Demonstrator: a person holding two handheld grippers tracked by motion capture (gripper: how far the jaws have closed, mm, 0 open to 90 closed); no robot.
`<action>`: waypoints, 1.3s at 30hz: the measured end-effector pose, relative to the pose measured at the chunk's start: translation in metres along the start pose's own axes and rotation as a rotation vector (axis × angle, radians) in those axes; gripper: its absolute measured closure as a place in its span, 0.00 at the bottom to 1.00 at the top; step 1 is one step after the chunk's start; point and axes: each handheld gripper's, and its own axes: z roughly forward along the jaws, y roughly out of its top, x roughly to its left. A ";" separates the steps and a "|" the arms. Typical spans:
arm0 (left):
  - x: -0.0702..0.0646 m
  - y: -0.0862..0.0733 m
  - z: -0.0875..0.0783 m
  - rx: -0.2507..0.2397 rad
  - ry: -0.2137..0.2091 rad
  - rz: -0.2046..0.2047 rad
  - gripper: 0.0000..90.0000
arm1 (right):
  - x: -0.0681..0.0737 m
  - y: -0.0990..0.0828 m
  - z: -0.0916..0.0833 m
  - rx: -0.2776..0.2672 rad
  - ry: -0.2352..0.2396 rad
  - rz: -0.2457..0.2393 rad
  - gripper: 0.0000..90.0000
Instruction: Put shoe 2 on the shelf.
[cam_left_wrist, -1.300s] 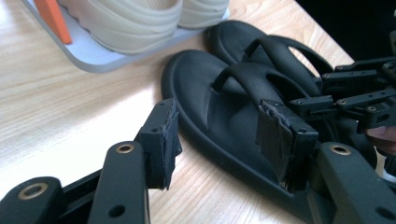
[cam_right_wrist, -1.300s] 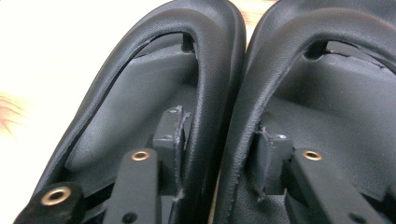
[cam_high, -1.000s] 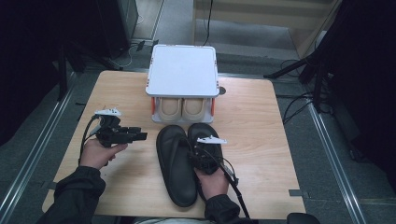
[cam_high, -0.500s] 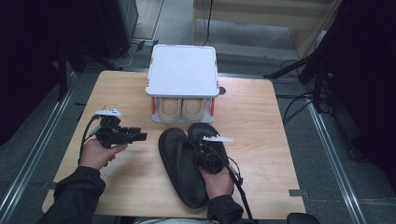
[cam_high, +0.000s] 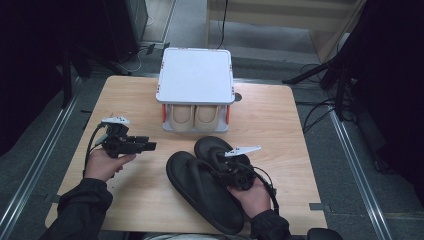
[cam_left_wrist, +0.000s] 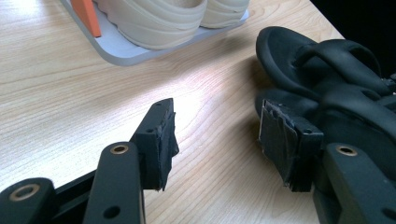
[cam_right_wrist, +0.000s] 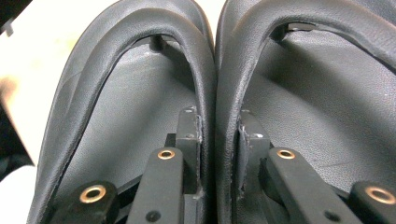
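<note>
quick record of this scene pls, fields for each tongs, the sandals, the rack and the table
left tongs: open, nothing between the jaws, held above the table
right tongs: shut on the inner straps of both black sandals, pinching them together
sandals: side by side, heels toward the person
shoe rack: white top, pair of beige shoes on its lower shelf
table: light wood

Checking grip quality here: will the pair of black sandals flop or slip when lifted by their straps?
Probably some sag: the black sandals are long, and the right gripper pinches only the two inner straps. The smooth strap surface may slide. They look light.
</note>
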 end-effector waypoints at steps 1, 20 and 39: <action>0.000 0.000 0.000 0.001 0.000 0.000 0.51 | -0.001 0.001 0.001 0.011 0.014 -0.016 0.84; 0.002 -0.015 -0.013 0.011 0.041 -0.014 0.50 | -0.017 0.041 0.025 0.108 0.219 -0.346 0.84; 0.010 -0.030 -0.023 0.024 0.088 -0.048 0.51 | -0.004 0.098 0.025 0.175 0.375 -0.543 0.84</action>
